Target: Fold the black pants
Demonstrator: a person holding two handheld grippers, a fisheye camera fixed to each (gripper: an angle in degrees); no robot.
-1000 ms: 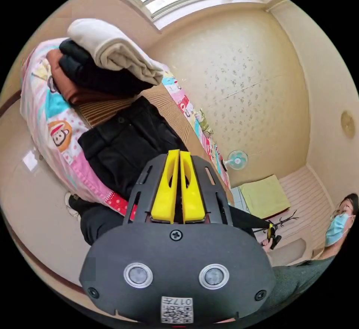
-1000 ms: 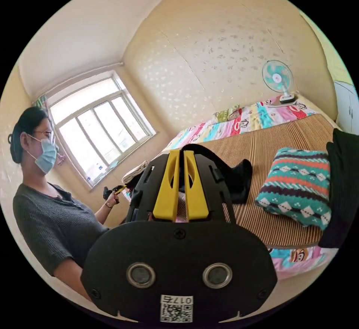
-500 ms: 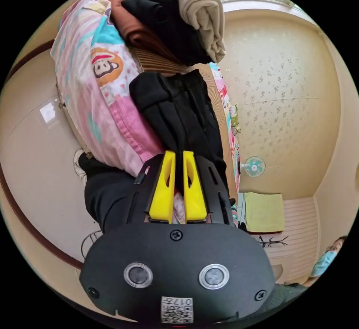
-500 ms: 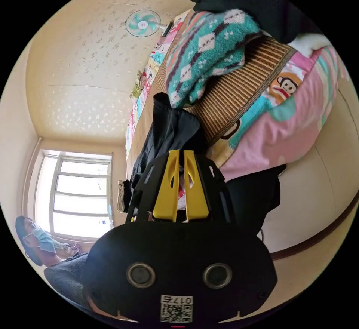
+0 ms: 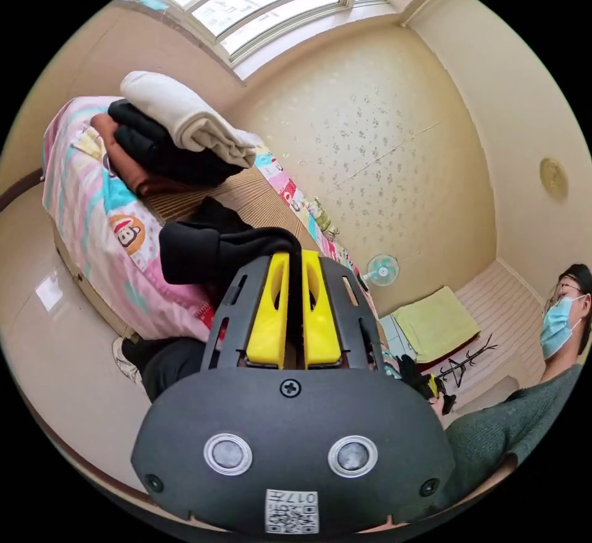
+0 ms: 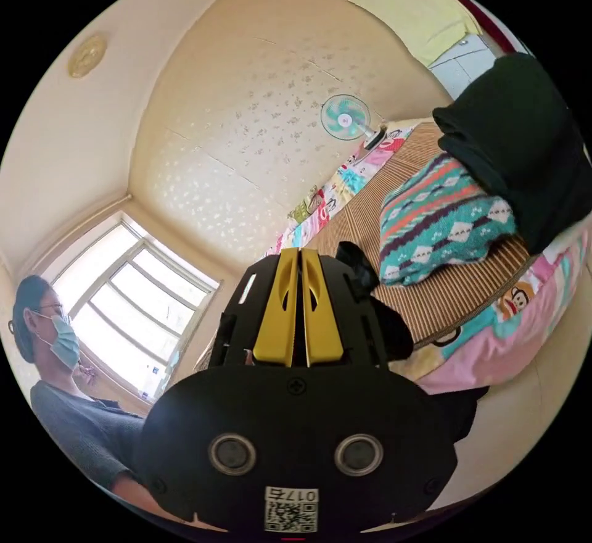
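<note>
Left gripper view: yellow-jawed left gripper point(image 5: 295, 254) clamped narrow on bunched black fabric pants point(image 5: 213, 247), lifted over striped woven bed mat point(image 5: 262, 197). Stack of folded clothes point(image 5: 169, 129) at ten o'clock.

Right gripper view: yellow-jawed right gripper point(image 6: 300, 254) pinched nearly together, black pants point(image 6: 364, 281) just behind; grip on cloth impossible to tell. Teal patterned knit sweater point(image 6: 441, 222) at two o'clock.
</note>
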